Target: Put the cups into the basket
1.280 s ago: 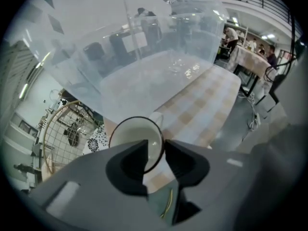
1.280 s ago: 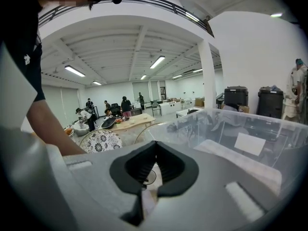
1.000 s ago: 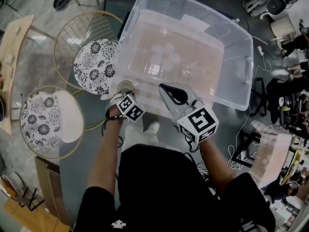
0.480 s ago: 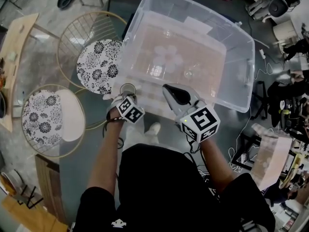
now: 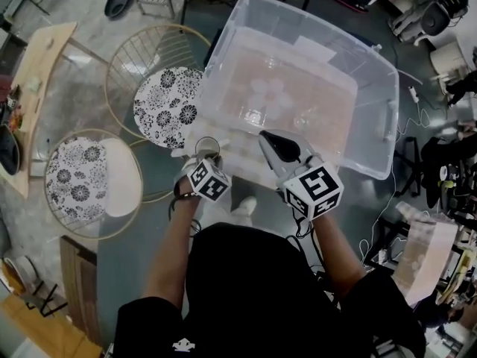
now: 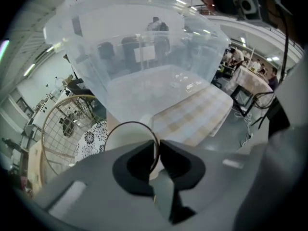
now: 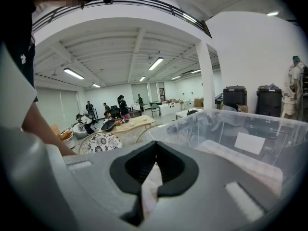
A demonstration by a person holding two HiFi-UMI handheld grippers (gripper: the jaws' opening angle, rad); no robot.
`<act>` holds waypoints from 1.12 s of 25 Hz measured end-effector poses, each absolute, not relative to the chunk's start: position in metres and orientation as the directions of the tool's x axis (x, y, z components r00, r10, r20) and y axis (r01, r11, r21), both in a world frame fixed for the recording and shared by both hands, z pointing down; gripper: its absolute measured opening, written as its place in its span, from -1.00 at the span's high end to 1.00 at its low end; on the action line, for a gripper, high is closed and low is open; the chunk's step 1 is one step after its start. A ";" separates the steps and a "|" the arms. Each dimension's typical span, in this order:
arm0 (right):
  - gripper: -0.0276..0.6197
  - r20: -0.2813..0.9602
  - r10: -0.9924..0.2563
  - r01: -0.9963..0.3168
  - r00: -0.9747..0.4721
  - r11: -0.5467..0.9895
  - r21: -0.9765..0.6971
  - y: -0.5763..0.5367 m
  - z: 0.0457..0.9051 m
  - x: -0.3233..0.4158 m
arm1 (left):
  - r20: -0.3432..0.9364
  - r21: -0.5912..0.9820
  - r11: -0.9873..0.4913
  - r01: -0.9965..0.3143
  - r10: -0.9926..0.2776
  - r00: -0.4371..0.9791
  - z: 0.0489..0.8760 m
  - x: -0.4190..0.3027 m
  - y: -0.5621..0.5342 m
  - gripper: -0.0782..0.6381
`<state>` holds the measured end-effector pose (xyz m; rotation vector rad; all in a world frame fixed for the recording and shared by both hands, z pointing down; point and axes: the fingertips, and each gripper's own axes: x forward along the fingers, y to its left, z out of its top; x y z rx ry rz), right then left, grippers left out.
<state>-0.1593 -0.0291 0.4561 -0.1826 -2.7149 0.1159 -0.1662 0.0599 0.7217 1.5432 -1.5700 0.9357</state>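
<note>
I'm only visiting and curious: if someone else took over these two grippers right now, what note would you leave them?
Left gripper: shut on the rim of a clear cup, held just outside the near corner of the bin.
Right gripper: shut, empty, by the bin's near wall.
Done: what look like two clear cups lie in the bin, though they are hard to count.
Left: lift the held cup over the wall and release it inside, then look for any others.
</note>
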 end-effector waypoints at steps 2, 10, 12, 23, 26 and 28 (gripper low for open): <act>0.91 0.391 0.141 0.105 -0.909 0.988 -0.112 -0.029 0.453 -0.158 | 0.879 -0.008 0.017 -1.000 -0.477 -0.015 0.709 -0.162 0.062 0.65; 0.91 0.347 0.136 0.098 -0.928 0.987 -0.125 -0.026 0.441 -0.160 | 0.841 -0.054 0.045 -0.998 -0.536 -0.069 0.664 -0.156 0.076 0.65; 0.91 0.336 0.136 0.099 -0.932 0.987 -0.125 -0.026 0.438 -0.161 | 0.834 -0.061 0.048 -0.997 -0.546 -0.078 0.653 -0.154 0.077 0.65; 0.91 0.294 0.134 0.105 -0.946 0.988 -0.113 -0.025 0.421 -0.164 | 0.767 -0.135 0.068 -0.988 -0.625 -0.148 0.585 -0.150 0.077 0.65; 0.91 0.282 0.135 0.107 -0.950 0.988 -0.114 -0.027 0.417 -0.163 | 0.739 -0.166 0.089 -0.982 -0.648 -0.184 0.563 -0.151 0.080 0.64; 0.91 0.278 0.136 0.107 -0.951 0.988 -0.115 -0.028 0.416 -0.163 | 0.718 -0.180 0.106 -0.978 -0.665 -0.204 0.548 -0.152 0.082 0.64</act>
